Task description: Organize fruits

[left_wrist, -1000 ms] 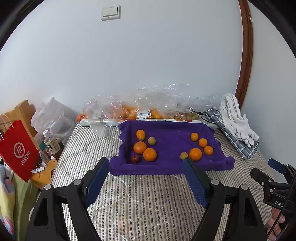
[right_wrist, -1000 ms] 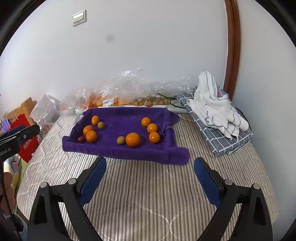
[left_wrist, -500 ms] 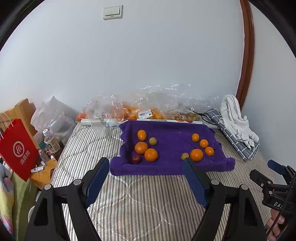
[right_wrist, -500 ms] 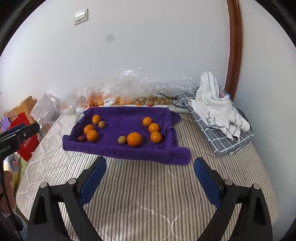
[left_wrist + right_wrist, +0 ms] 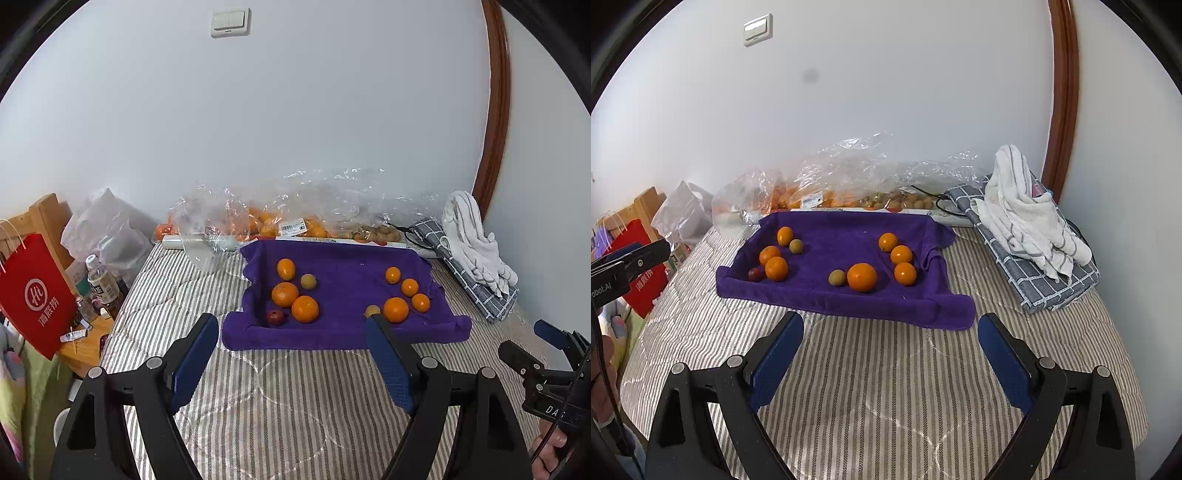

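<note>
A purple towel (image 5: 343, 258) (image 5: 846, 229) lies on the striped bed and bears loose fruit. On its left are several oranges (image 5: 284, 294) (image 5: 776, 268), a yellow-green fruit (image 5: 308, 281) and a small dark red fruit (image 5: 275, 317) (image 5: 755, 274). On its right are several oranges, the largest (image 5: 395, 309) (image 5: 861, 277) next to another yellow-green fruit (image 5: 837, 277). My left gripper (image 5: 291, 325) is open and empty, short of the towel's near edge. My right gripper (image 5: 891, 325) is open and empty, also short of the towel.
Clear plastic bags of fruit (image 5: 295, 218) (image 5: 849, 184) lie along the wall behind the towel. A white towel on a checked cloth (image 5: 472, 251) (image 5: 1030, 221) is at the right. A red paper bag (image 5: 35, 291) and bottles (image 5: 99, 280) stand beside the bed on the left.
Both grippers have drawn back slightly from the towel; the fruit has not moved. Both stay open.
</note>
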`<state>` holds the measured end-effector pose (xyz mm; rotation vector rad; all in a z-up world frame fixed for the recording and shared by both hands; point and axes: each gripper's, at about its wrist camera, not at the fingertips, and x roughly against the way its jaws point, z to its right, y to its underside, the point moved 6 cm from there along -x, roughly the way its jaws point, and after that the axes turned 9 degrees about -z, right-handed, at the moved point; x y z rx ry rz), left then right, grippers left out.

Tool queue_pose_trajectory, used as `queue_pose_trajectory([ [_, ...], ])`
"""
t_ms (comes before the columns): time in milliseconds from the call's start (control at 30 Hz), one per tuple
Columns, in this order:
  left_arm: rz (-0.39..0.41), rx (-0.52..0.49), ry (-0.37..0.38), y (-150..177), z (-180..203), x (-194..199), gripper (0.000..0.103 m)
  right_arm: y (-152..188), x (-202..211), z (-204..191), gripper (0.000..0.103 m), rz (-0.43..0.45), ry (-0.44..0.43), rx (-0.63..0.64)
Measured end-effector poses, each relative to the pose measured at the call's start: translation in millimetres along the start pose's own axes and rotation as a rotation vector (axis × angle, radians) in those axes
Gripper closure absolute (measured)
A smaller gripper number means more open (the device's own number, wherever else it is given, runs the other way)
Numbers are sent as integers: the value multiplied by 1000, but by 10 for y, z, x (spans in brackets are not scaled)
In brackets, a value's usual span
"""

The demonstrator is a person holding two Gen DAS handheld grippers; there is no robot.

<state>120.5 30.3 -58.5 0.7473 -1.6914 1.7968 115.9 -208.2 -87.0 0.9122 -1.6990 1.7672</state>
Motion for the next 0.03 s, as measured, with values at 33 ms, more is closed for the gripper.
queue_pose_trajectory([
  [33,-4,-4,-5,6,4,-24,23,5,-3,-3,8,4,-1,1],
])
